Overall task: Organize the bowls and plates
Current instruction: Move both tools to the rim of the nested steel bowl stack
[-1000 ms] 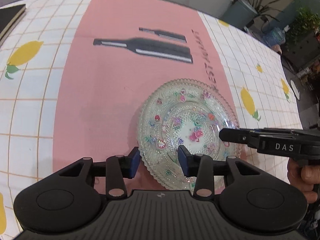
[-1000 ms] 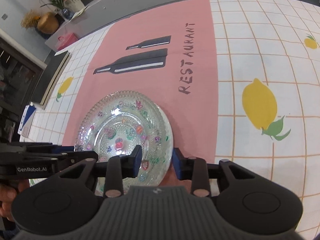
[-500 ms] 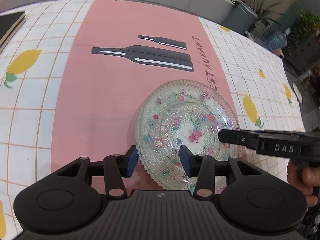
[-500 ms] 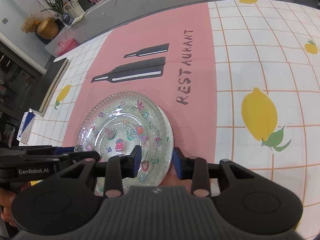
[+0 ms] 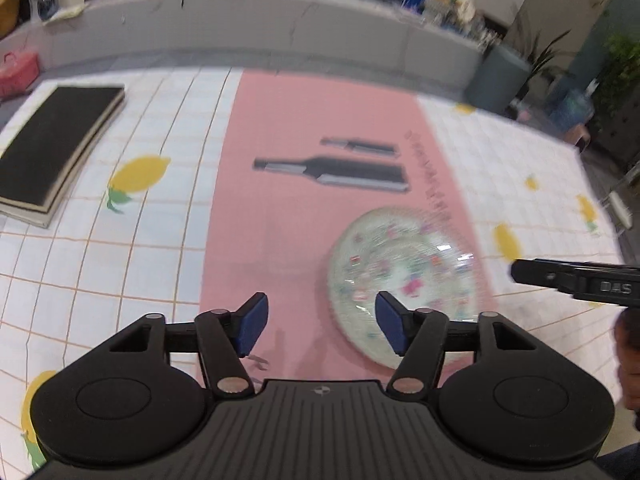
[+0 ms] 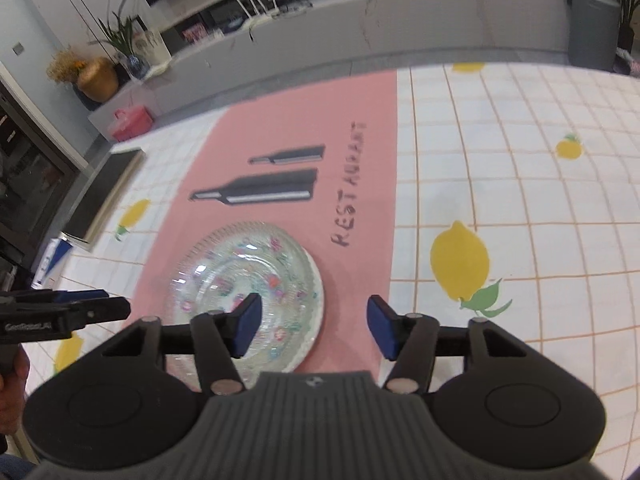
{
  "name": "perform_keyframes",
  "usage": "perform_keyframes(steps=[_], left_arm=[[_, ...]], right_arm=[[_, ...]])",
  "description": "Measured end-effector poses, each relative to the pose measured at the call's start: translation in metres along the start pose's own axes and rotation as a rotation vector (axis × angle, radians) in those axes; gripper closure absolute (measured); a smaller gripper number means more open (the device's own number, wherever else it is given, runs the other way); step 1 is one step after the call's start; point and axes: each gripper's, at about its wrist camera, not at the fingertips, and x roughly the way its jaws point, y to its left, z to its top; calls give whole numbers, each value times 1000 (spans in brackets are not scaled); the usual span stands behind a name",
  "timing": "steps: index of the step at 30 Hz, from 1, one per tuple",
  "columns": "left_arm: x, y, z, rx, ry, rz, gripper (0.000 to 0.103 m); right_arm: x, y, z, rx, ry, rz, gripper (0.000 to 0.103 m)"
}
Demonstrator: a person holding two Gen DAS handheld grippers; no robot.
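A clear glass plate [image 5: 404,276] with small coloured flowers lies flat on the pink mat [image 5: 304,232]; in the right wrist view the plate [image 6: 240,276] seems to rest on a second white-rimmed one. My left gripper [image 5: 320,326] hangs above the plate's left edge, its jaws opening, nothing between them. My right gripper [image 6: 312,326] hangs above the plate's right edge, its jaws opening too and empty. Each gripper shows from the side in the other's view: the right gripper [image 5: 576,280], the left gripper [image 6: 68,312].
The mat with printed bottles lies on a tiled cloth with lemons [image 6: 460,260]. A black flat slab [image 5: 52,148] sits at the table's far left. A grey counter [image 5: 280,32] with plants runs behind the table. A person's hand [image 5: 628,356] holds the right gripper.
Both grippers let go of the plate's edges, opened wide and rose away from it. The plate stays on the mat.
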Motion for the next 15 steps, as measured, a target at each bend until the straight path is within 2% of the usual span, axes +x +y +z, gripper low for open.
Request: perform_keyframes(steps=[4, 7, 15], left_arm=[[-21, -13, -13, -14, -48, -47, 26], [-21, -23, -22, 14, -39, -52, 26], [-32, -22, -56, -29, -39, -70, 26]], right_arm=[[-23, 4, -8, 16, -54, 20, 36], [-37, 5, -21, 33, -77, 32, 36], [-64, 5, -60, 57, -105, 39, 35]])
